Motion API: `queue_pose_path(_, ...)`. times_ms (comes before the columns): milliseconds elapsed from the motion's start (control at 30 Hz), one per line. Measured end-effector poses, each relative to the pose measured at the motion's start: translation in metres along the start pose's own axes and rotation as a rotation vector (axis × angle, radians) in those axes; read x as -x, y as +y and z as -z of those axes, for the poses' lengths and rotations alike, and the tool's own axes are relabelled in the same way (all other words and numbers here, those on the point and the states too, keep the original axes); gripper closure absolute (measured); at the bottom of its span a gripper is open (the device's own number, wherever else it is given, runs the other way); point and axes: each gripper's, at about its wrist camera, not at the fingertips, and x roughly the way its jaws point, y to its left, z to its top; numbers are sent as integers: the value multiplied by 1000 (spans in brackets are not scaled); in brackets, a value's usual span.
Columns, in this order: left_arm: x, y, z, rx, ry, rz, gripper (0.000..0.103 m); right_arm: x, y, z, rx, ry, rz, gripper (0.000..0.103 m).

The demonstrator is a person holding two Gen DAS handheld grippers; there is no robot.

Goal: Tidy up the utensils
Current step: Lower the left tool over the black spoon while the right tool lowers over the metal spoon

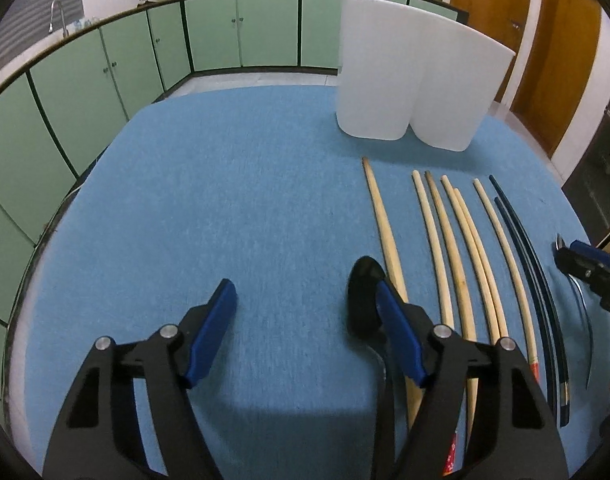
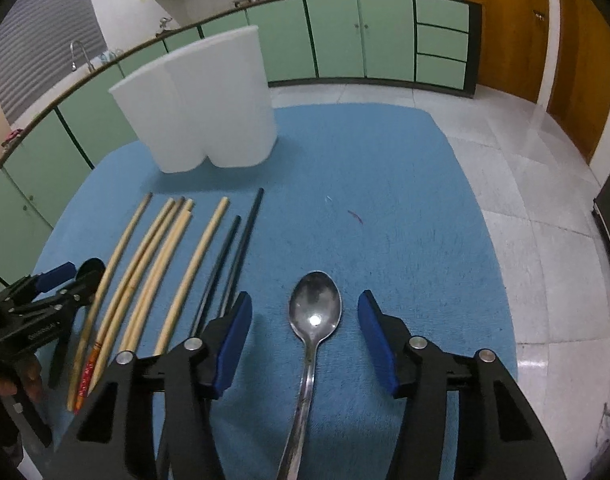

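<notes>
A steel spoon [image 2: 315,308] lies on the blue mat [image 2: 397,208], bowl away from me. My right gripper [image 2: 305,320] is open and straddles it, pads clear on both sides. My left gripper [image 1: 305,300] is open too. A black spoon [image 1: 363,300] lies just inside its right finger, partly hidden by the pad. Several pale wooden chopsticks [image 1: 457,240] and two dark ones [image 1: 525,248] lie side by side between the two grippers. From the right wrist view the wooden chopsticks [image 2: 157,264], dark chopsticks [image 2: 233,264], black spoon [image 2: 91,269] and left gripper [image 2: 71,282] show at left.
A tall white two-compartment holder [image 1: 409,80] [image 2: 209,112] stands at the mat's far side beyond the chopsticks. Green cabinets [image 1: 105,80] run behind the table. Tiled floor [image 2: 525,184] lies past the mat's right edge. A hand [image 2: 9,380] holds the left gripper.
</notes>
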Motion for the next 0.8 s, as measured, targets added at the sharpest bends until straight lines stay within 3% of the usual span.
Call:
queue_pose_path(167, -1, 2, -1, 2, 3, 4, 32, -3, 0, -2, 14, 12, 15, 49)
queue_pose_path(267, -3, 2, -1, 8, 3, 10, 33, -2, 1, -1, 24, 10, 49, 60)
queue_pose_path(400, -3, -4, -2, -4, -1, 8, 43, -2, 1, 1, 6, -10, 69, 70)
queue_pose_path(633, -1, -8, -3, -6, 2, 11, 34, -4, 3, 3, 13, -28, 84, 70)
queue_pose_path(800, 4, -8, -5, 2, -10, 22, 34, -3, 5, 5, 13, -45, 87, 70)
